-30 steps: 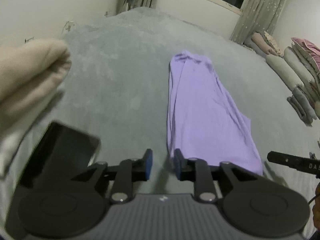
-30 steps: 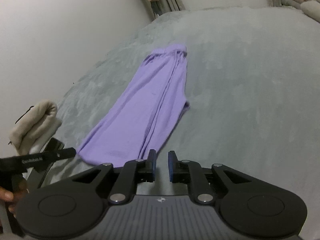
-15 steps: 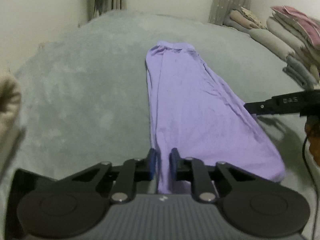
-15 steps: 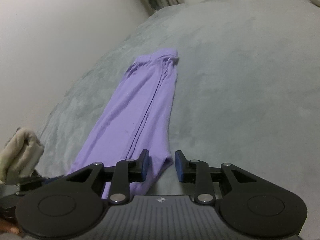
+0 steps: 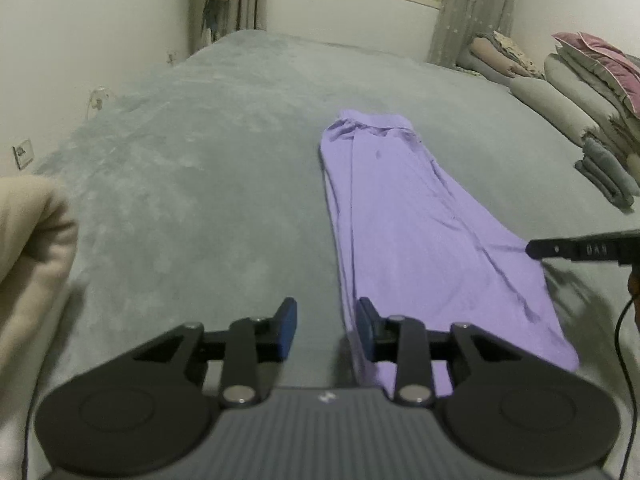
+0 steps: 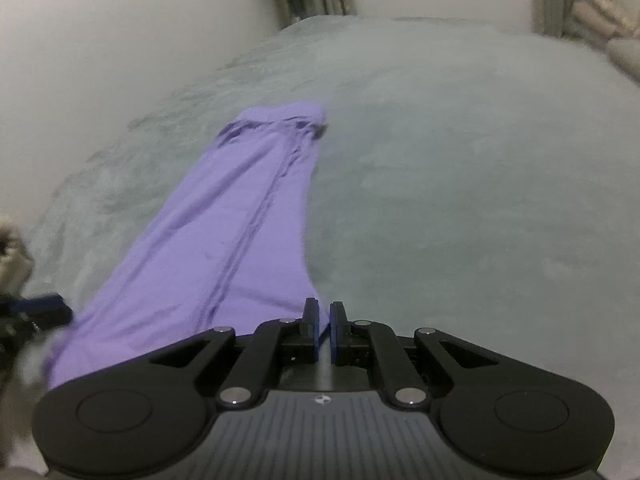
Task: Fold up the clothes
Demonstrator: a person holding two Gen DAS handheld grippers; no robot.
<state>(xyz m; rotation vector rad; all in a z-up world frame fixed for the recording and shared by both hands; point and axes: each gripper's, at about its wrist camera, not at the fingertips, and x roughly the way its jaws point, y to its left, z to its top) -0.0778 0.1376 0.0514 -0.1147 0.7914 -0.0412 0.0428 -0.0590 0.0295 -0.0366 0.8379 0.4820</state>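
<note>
Left fingers (image 5: 289, 328) spread wide at the near-left corner of the purple garment (image 5: 420, 232), right fingers (image 6: 310, 328) nearly closed at its near-right edge, long axis running away across the bed (image 5: 200, 184).

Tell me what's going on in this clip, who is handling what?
A person holds a gripper in each hand over a grey bed cover, where a purple garment lies flat in a long strip. The left gripper is open at the garment's near left corner. The right gripper is nearly closed at the near right corner; whether it has pinched cloth is unclear. A cream folded item sits to the left.
</note>
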